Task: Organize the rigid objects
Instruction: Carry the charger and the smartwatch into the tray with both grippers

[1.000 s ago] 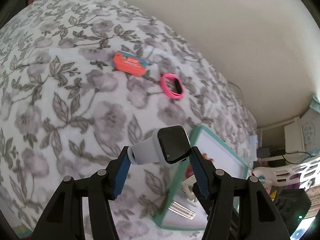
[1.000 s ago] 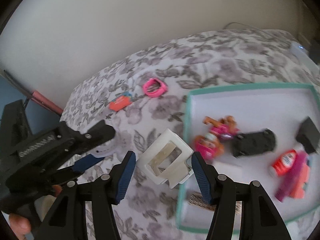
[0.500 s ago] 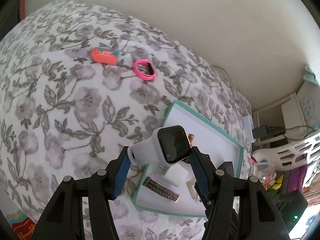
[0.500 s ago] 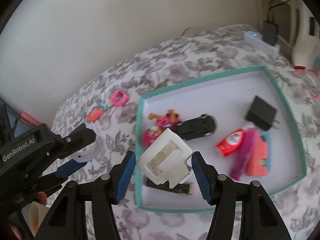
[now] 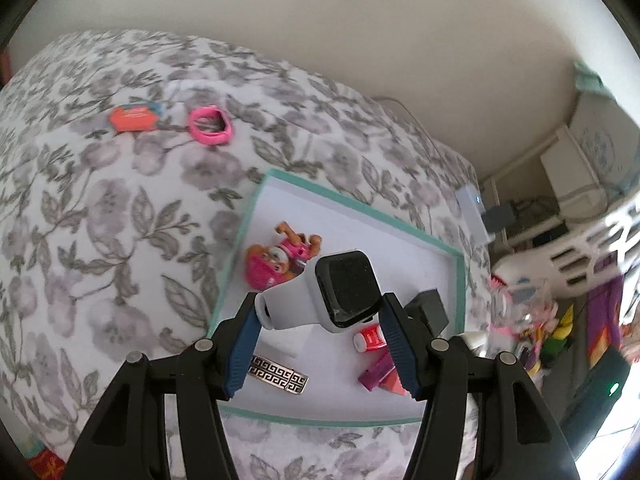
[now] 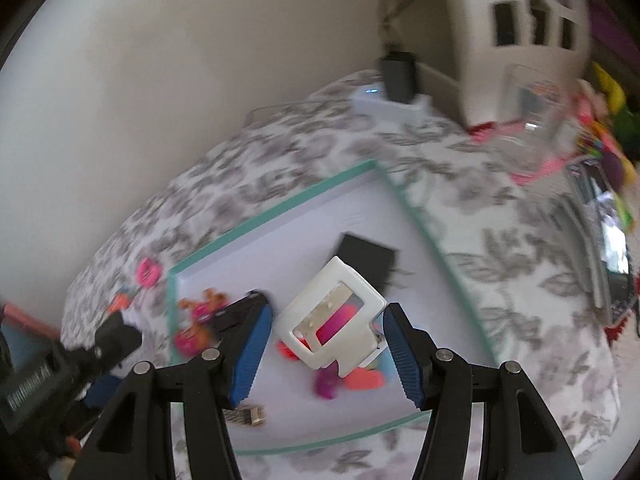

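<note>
Watch [image 5: 334,294] sits clamped between the left fingers [image 5: 242,354] above the tray [image 5: 240,236] on the bed [image 5: 80,200]; below lie a toy [image 5: 276,260] and clip [image 5: 278,374]. Right fingers [image 6: 250,350] clamp a white frame [image 6: 334,320] over the tray's middle.

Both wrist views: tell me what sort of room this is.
Probably a child's bedroom. A floral bedspread covers a bed against a bare wall, a teal-rimmed tray on it holds small toys, and bright toys crowd white shelving beside it.
</note>
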